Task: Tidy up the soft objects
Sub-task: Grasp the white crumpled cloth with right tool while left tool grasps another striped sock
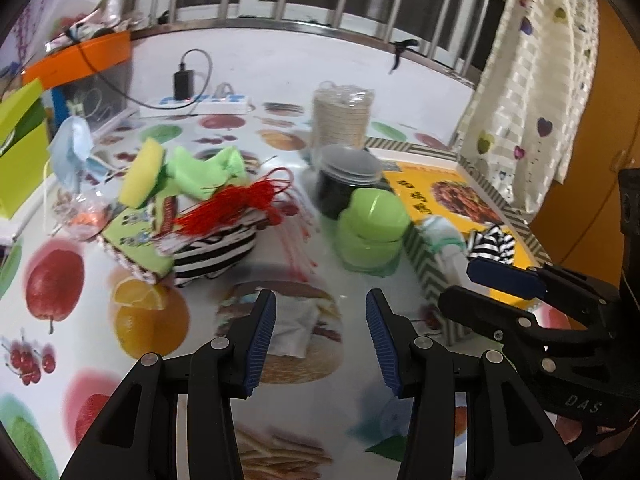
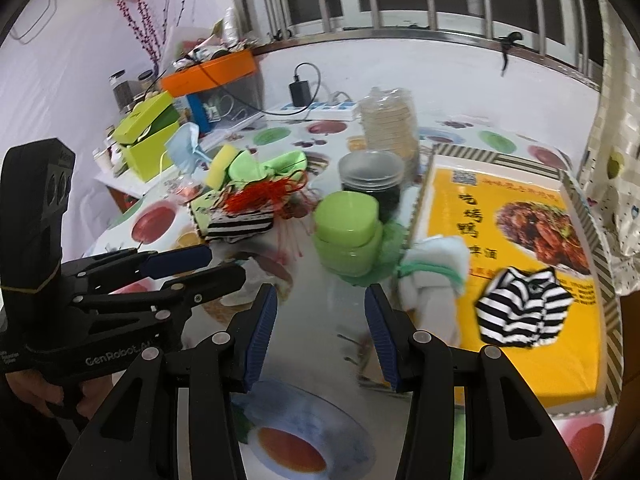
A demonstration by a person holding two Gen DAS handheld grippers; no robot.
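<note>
Both tools gape wide, holding nothing: the left tool (image 1: pixel 321 344) over a white cloth (image 1: pixel 291 330) on the fruit-print surface (image 1: pixel 80 364), the right tool (image 2: pixel 320 340) just beside it. Ahead, green tubs (image 2: pixel 348 236) and dark cups (image 2: pixel 372 184) stand between the pile of striped cloth (image 1: pixel 216 254), red tassel (image 1: pixel 236 204) and sponge (image 1: pixel 142 174) and the yellow box (image 2: pixel 516 344), where a striped sock (image 2: pixel 524 306) lies; a white towel (image 2: pixel 436 280) hangs over its edge.

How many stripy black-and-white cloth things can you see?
2. One striped bundle lies in the yellow box on the right; another striped piece sits in the pile by the red tassel. More may be hidden underneath.
</note>
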